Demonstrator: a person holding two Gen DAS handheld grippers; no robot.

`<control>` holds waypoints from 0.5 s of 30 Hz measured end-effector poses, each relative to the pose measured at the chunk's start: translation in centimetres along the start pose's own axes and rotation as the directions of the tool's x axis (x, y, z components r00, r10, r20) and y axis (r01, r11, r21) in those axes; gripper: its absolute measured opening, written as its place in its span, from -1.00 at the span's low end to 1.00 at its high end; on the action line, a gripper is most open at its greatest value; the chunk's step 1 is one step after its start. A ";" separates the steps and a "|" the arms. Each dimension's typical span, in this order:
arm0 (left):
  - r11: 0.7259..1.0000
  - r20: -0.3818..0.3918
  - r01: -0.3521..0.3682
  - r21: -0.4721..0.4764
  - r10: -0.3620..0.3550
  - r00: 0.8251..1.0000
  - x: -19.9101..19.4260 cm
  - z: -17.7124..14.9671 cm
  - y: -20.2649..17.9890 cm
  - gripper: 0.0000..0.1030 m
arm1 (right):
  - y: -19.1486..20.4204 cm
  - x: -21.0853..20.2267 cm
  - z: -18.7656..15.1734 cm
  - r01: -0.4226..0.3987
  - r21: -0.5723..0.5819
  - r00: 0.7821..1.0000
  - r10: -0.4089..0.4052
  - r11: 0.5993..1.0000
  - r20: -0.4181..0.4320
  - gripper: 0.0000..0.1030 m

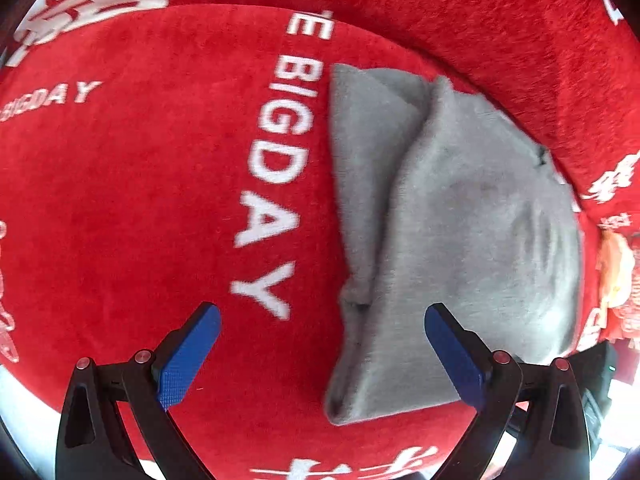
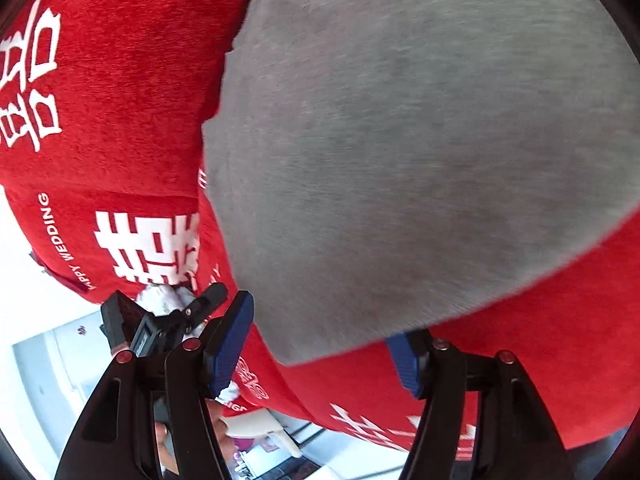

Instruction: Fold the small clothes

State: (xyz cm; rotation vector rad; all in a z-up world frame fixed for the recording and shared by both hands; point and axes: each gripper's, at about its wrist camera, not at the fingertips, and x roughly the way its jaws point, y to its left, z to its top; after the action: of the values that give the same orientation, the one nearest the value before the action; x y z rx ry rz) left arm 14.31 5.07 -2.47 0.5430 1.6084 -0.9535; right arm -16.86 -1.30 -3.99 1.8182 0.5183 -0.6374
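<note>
A grey garment (image 1: 460, 200) lies folded on a red plush blanket (image 1: 120, 200), with one narrower flap lapped under a broad panel. My left gripper (image 1: 322, 312) hovers above its near end, jaws wide open. The left blue pad stands over the red cloth and the right pad over the grey cloth, with nothing clamped. In the right wrist view the grey garment (image 2: 420, 140) fills most of the frame. My right gripper (image 2: 320, 320) sits at its near edge, open. The cloth's edge drapes over the right fingertip and hides it, while the left pad stands clear.
The blanket (image 2: 120, 80) carries white lettering (image 1: 276, 160) and rises in a ridge (image 1: 400, 0) behind the garment. An orange and white object (image 1: 616, 268) lies at the right edge. Black hardware (image 2: 160, 320) sits beside my right gripper's left finger. Beyond the blanket's edge is a white floor (image 2: 40, 320).
</note>
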 end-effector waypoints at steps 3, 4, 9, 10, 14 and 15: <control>0.996 -0.027 0.084 0.010 -0.084 0.996 0.5 0.6 0.0 0.98 | 0.3 0.7 0.2 -0.033 0.035 0.999 0.033 0.999 0.012 0.34; 0.995 -0.036 0.101 0.011 -0.101 0.994 0.6 0.6 -0.6 0.98 | 0.3 0.8 0.3 -0.046 0.054 0.999 0.045 0.997 0.007 0.13; 0.976 -0.094 0.219 -0.009 -0.219 0.971 1.7 1.0 -1.1 0.98 | 1.5 0.0 1.5 -0.165 0.079 0.986 0.167 0.983 -0.011 -0.83; 0.971 -0.096 0.238 -0.013 -0.238 0.966 1.6 0.8 -1.0 0.98 | 2.2 -0.4 1.6 -0.169 0.052 0.985 0.170 0.984 -0.015 -0.83; 0.949 -0.097 0.312 -0.037 -0.314 0.944 1.9 1.5 -2.4 0.98 | 4.8 -2.0 1.9 -0.180 -0.060 0.983 0.178 0.982 -0.043 -0.83; 0.944 -0.090 0.328 -0.038 -0.330 0.940 2.0 2.1 -2.7 0.98 | 5.2 -2.3 1.9 -0.178 -0.076 0.984 0.175 0.981 -0.046 -0.83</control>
State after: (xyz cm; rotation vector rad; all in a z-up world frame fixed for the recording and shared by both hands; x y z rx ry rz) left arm 12.90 1.58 -3.62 0.3104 1.8308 -1.1690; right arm -15.68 -4.86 0.63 1.7802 0.3976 -0.4547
